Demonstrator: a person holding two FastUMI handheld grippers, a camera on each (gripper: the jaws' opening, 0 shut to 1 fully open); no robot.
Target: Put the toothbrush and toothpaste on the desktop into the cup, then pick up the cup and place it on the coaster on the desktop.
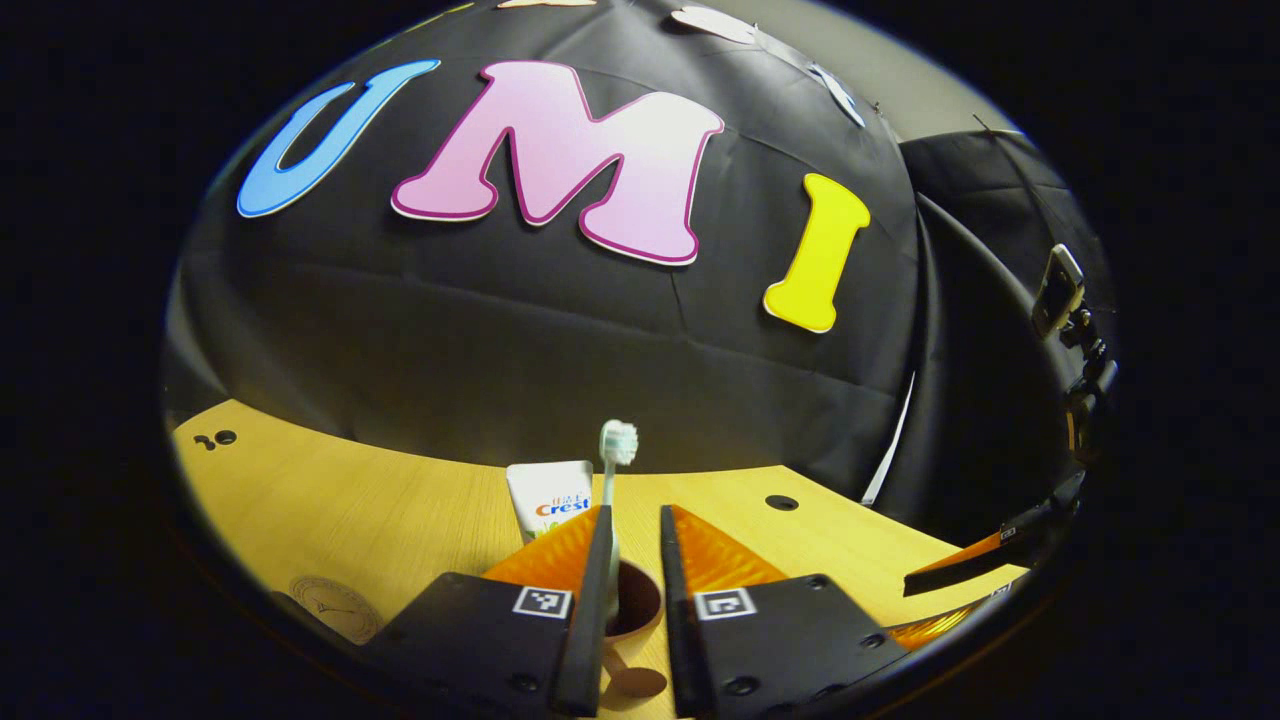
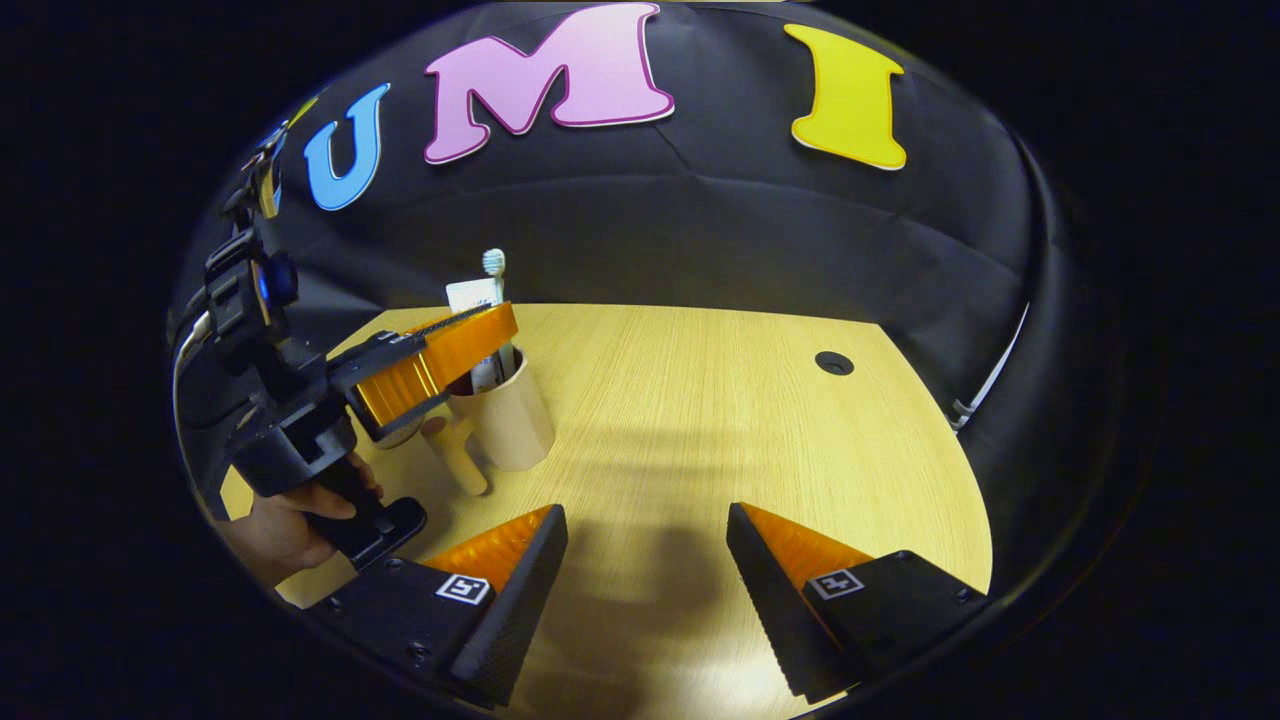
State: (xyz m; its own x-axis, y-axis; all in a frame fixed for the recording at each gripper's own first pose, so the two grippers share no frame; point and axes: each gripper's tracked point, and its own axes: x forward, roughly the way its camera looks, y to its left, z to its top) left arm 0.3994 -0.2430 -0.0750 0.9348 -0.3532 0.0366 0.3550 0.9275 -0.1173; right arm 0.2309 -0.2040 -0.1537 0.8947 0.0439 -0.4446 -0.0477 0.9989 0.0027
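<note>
Left gripper view
Cup (image 1: 640,605): seen from above between the fingers of the left hand-held gripper (image 1: 632,560); dark reddish-brown inside, with a handle sticking out toward the camera.
Cup contents: the toothbrush (image 1: 612,470) stands upright in the cup, its pale bristled head well above the rim; the toothpaste (image 1: 548,497) tube, white with a printed label, rises at the cup's far side, but its lower end is hidden by a finger.
Left hand-held gripper state: jaws narrowed around the cup; one finger lies against the rim, contact on the other side is not clear, so a firm grasp cannot be told.
Coaster (image 1: 335,606): a round tan disc on the wooden worktop (image 1: 380,500), left of the cup and apart from it.
Other gripper: its fingers reach in at the far right, well away from the cup.

Right gripper view
Cup (image 2: 512,415): from the side, cream-coloured outside, standing on the worktop (image 2: 700,400); its handle points down toward the camera.
Cup contents: toothbrush (image 2: 494,265) and toothpaste (image 2: 470,296) both poke up out of the rim, side by side.
Left hand-held gripper (image 2: 440,355): held by a hand (image 2: 285,530), its fingers at the cup's rim.
Right hand-held gripper (image 2: 645,540): jaws spread wide, nothing between them, over bare worktop right of the cup.
</note>
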